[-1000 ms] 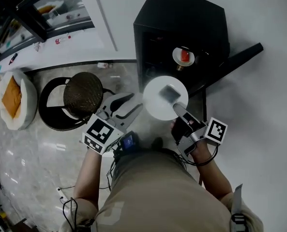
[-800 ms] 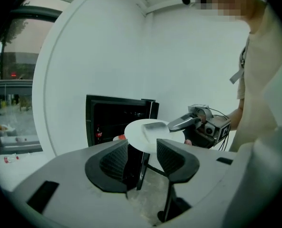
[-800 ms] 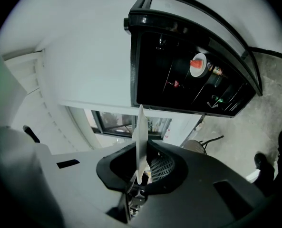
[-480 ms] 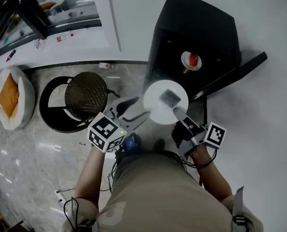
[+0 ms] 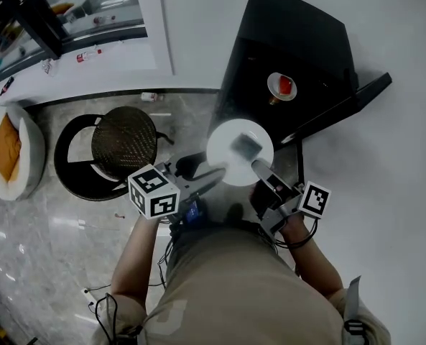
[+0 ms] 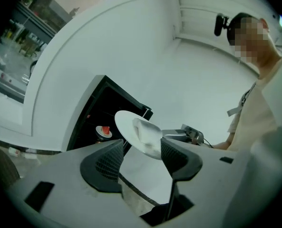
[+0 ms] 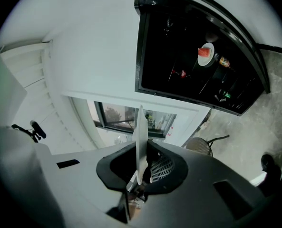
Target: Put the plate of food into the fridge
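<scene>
A white plate (image 5: 230, 160) carries a pale block of food (image 5: 246, 146) and hangs in front of the open black fridge (image 5: 299, 42). My right gripper (image 5: 258, 169) is shut on the plate's near rim. In the right gripper view the plate (image 7: 141, 141) stands edge-on between the pads. My left gripper (image 5: 207, 176) sits just left of the plate, open. Its jaws have just been opening, and nothing is between them. In the left gripper view the plate (image 6: 131, 127) lies beyond its fingertips. A small dish with red food (image 5: 281, 85) sits inside the fridge.
The fridge door (image 5: 342, 110) swings out to the right. A round black stool with a woven seat (image 5: 123, 141) stands at the left, and a white cushion bed (image 5: 8, 153) lies further left. A white wall ledge runs along the back, and cables lie on the floor.
The left gripper has rolled, its marker cube now turned upward, and shifted toward the plate's left edge. The right gripper has carried the plate a little sideways in front of the fridge.
</scene>
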`<state>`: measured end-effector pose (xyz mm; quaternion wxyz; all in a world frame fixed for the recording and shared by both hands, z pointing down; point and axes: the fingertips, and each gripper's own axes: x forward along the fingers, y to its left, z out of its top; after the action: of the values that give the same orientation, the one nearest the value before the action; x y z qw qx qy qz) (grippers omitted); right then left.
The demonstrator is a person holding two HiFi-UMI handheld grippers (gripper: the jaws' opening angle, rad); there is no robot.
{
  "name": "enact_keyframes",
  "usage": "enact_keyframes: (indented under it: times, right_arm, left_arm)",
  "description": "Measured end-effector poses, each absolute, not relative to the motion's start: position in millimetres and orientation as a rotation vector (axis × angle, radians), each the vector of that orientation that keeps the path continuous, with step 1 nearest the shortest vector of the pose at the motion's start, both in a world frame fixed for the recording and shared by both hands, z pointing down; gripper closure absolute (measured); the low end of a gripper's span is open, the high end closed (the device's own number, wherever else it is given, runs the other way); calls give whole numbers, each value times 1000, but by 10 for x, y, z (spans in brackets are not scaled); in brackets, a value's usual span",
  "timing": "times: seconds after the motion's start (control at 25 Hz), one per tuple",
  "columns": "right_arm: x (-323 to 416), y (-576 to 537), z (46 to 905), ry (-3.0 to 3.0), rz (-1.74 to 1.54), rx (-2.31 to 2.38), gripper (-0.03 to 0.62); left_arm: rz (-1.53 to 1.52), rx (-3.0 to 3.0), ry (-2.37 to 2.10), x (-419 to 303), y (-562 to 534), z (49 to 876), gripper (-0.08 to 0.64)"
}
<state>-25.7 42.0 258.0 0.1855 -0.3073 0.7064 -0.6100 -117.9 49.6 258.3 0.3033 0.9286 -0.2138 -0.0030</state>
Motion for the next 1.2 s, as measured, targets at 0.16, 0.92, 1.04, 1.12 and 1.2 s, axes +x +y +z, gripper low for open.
enact_keyframes:
  times: [0.16, 0.92, 1.04, 1.12, 1.2]
  right_arm:
    - [-257, 474, 2673, 1993, -1732, -891, 549]
    - [-336, 434, 2981, 2186, -1661, -1114, 557]
    - [-296, 421, 3059, 2205, -1662, -1138, 558]
    - [-249, 432, 3137, 2187, -1689, -1169, 558]
    - [-229, 438, 3181, 2184, -1695, -1176, 558]
  left_arm:
    - [-32, 2427, -503, -1111, 562, 2664, 333]
    - [-233, 1995, -393, -1160, 551, 3101, 494]
    - [-251, 1963, -400, -1123, 551, 3186, 500]
    - [-245, 1951, -403, -1097, 550, 3227, 505]
    - [-240, 1934, -406, -1075, 549, 3265, 507]
